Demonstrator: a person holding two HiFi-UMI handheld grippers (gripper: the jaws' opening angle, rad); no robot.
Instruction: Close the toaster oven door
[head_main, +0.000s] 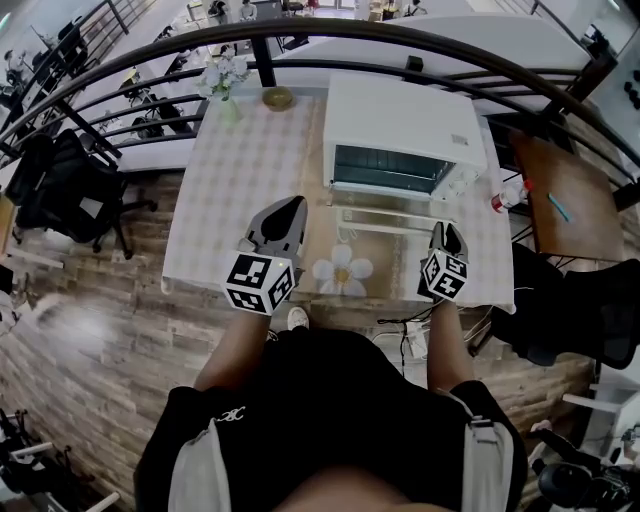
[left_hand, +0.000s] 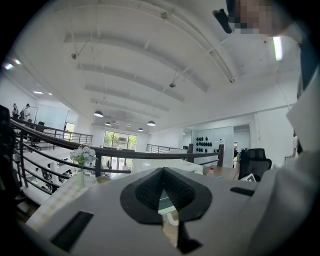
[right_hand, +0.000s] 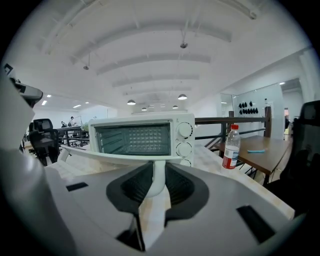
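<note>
The toaster oven (head_main: 400, 130) (right_hand: 140, 137) stands at the far side of the bench (head_main: 225, 210), straight ahead of the right gripper (head_main: 447, 232) (right_hand: 157, 182). Its door (head_main: 385, 212) is open, folded down flat toward the person. The white door handle (head_main: 392, 229) (right_hand: 158, 175) runs along the door's near edge. In the right gripper view, the handle's right-hand post stands between the dark fingers (right_hand: 131, 186), which pinch it from both sides. The handle bar stretches away to the left of them, just above. The left gripper (head_main: 292, 207) (left_hand: 161, 172) hangs over the bench to the left of the open door, apart from it. Its fingers (left_hand: 145, 190) are pressed together at the tips with nothing held between them. A flower-shaped mat (head_main: 342, 270) lies on the bench between the two grippers, nearer the person than their fingers. Beyond the left fingers, at the bench's far edge, are a vase of pale flowers (head_main: 222, 80) (left_hand: 82, 157) and a small round bowl (head_main: 278, 97). To the right of the right fingers, a plastic bottle with a red label (head_main: 505, 198) (right_hand: 231, 146) stands near the bench's edge. Farther right, a blue pen (head_main: 560, 207) (right_hand: 256, 150) lies on a brown side table (head_main: 585, 225) (right_hand: 270, 157).
</note>
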